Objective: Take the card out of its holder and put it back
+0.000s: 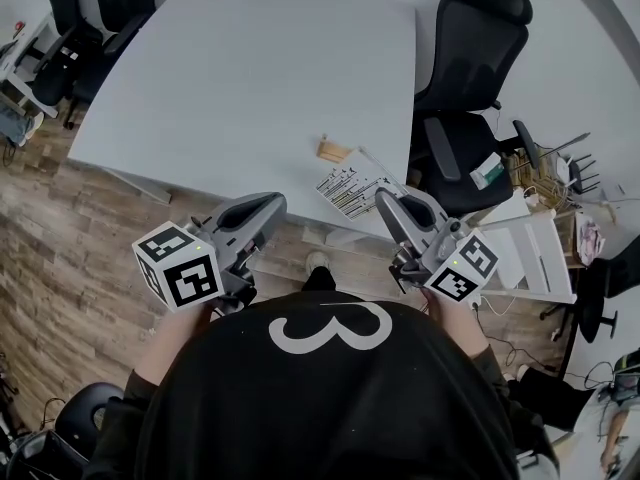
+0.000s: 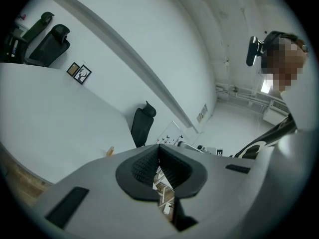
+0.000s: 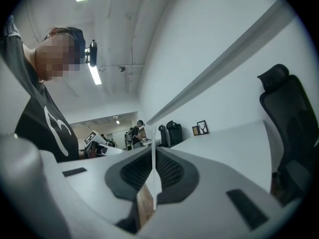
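A small wooden card holder stands on the white table near its front right corner, with nothing in it. The white card, printed with small dark figures, hangs just off the table's front edge, with my right gripper shut on its near corner. In the right gripper view the card shows edge-on, pinched between the ribbed pads. My left gripper is level beside it to the left, shut and with nothing in it; its view also shows the card and the holder.
A black office chair stands at the table's right side, and more chairs at the far left. A white rack sits on the floor to the right. Wooden flooring lies below both grippers. Two picture frames stand on the far table edge.
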The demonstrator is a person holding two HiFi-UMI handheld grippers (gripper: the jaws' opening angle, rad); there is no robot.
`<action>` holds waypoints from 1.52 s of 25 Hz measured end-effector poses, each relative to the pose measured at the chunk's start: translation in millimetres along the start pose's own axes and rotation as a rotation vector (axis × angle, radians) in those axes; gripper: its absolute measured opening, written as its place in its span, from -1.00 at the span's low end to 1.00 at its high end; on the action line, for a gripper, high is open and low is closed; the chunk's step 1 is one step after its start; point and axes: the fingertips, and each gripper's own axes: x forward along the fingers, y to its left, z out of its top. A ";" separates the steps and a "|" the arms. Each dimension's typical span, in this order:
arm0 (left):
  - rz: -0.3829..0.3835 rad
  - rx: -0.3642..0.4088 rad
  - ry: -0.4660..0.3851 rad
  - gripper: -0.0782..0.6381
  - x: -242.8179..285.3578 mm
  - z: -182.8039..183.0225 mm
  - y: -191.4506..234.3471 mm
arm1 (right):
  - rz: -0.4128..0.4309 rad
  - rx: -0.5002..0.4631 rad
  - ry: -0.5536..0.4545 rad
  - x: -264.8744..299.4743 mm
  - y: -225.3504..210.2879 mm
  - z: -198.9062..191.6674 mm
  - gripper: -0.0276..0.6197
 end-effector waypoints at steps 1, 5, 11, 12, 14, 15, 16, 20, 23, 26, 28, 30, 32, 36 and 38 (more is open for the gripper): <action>0.003 -0.003 0.002 -0.74 1.5 -0.1 1.2 | 0.000 0.002 0.000 0.2 -2.4 0.5 -0.84; 0.007 -0.006 0.010 -0.74 9.3 1.1 7.3 | -0.001 0.009 0.000 4.5 -15.0 3.0 -0.84; 0.024 -0.013 0.015 -0.74 24.9 1.9 20.4 | 0.018 0.000 0.013 13.8 -34.4 5.8 -0.84; 0.029 -0.017 0.016 -0.74 27.7 2.0 22.8 | 0.022 -0.001 0.017 15.5 -38.3 5.8 -0.84; 0.036 -0.020 0.016 -0.74 34.4 3.8 28.6 | 0.029 0.001 0.023 19.6 -48.0 6.5 -0.84; 0.039 -0.024 0.016 -0.74 38.4 5.1 31.6 | 0.032 0.003 0.026 21.9 -53.7 7.3 -0.84; 0.044 -0.030 0.017 -0.74 42.6 6.3 34.5 | 0.036 0.004 0.029 24.3 -59.5 8.2 -0.84; 0.064 -0.043 0.017 -0.74 57.8 10.1 46.5 | 0.057 0.002 0.043 34.4 -81.5 10.6 -0.84; 0.080 -0.057 0.013 -0.74 67.7 12.5 54.3 | 0.079 -0.006 0.060 41.7 -97.5 12.5 -0.84; 0.102 -0.066 0.008 -0.74 75.7 14.7 59.6 | 0.108 -0.014 0.071 46.2 -111.1 14.9 -0.84; 0.116 -0.071 0.003 -0.74 80.1 15.0 63.4 | 0.126 -0.028 0.083 49.2 -118.8 14.7 -0.84; 0.129 -0.078 0.001 -0.74 83.3 14.6 67.8 | 0.147 -0.037 0.094 53.7 -125.8 12.2 -0.84; 0.145 -0.086 0.002 -0.74 86.4 14.2 71.1 | 0.183 -0.039 0.107 58.3 -130.7 7.9 -0.84; 0.177 -0.092 0.003 -0.74 94.0 12.9 73.5 | 0.267 -0.073 0.149 65.2 -136.7 -2.1 -0.84; 0.192 -0.090 0.003 -0.74 96.5 12.8 73.6 | 0.292 -0.089 0.165 68.7 -140.7 -6.9 -0.84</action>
